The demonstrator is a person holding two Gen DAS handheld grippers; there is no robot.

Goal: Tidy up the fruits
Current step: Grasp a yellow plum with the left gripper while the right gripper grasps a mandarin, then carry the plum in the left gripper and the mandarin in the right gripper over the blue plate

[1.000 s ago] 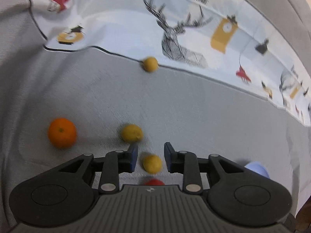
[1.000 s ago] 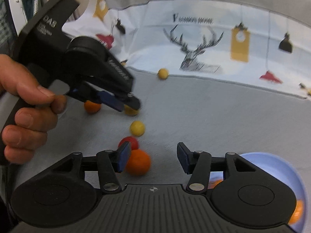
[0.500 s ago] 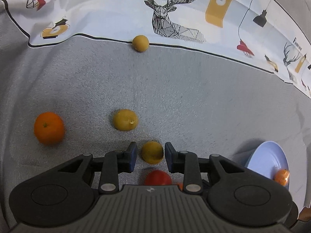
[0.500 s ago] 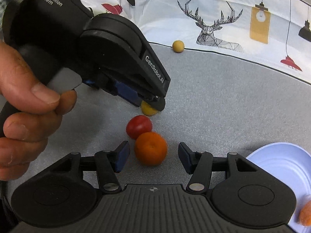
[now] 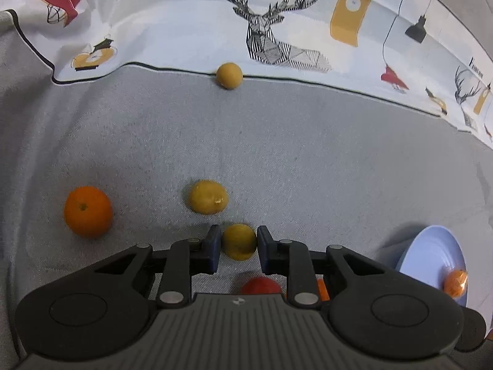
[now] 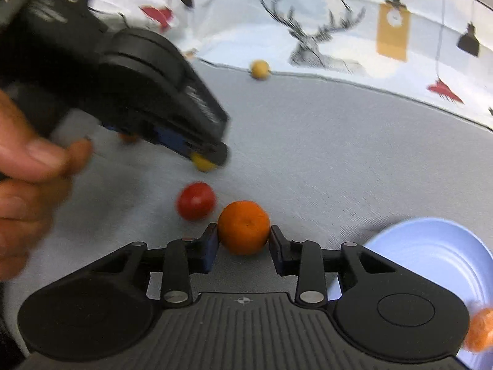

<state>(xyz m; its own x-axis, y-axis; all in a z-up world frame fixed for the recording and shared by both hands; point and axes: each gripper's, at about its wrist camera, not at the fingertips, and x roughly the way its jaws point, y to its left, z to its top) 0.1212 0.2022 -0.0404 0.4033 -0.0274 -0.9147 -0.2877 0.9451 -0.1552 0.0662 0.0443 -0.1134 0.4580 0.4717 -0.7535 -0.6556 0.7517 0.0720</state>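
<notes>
In the left wrist view my left gripper [image 5: 239,238] is closing, its blue pads touching both sides of a small yellow fruit [image 5: 239,246] on the grey cloth. In the right wrist view my right gripper [image 6: 244,235] is closing too, pads against a mandarin [image 6: 244,226] on the cloth. Just left of the mandarin lies a red tomato [image 6: 196,201], seen again behind the left fingers [image 5: 260,285]. The left gripper [image 6: 209,157] and its yellow fruit [image 6: 201,164] show blurred in the right view, held by a hand [image 6: 24,185].
A pale blue plate [image 5: 431,256] [image 6: 431,256] at the right holds one mandarin [image 5: 455,283]. Loose on the cloth are a yellow lemon-like fruit [image 5: 208,196], a larger orange [image 5: 87,211] and a far yellow fruit [image 5: 229,75] at the printed cloth's edge.
Both grippers narrowed onto their fruits: the left onto the small yellow fruit, the right onto the mandarin. The right gripper came forward and lower, so the mandarin now sits between its pads.
</notes>
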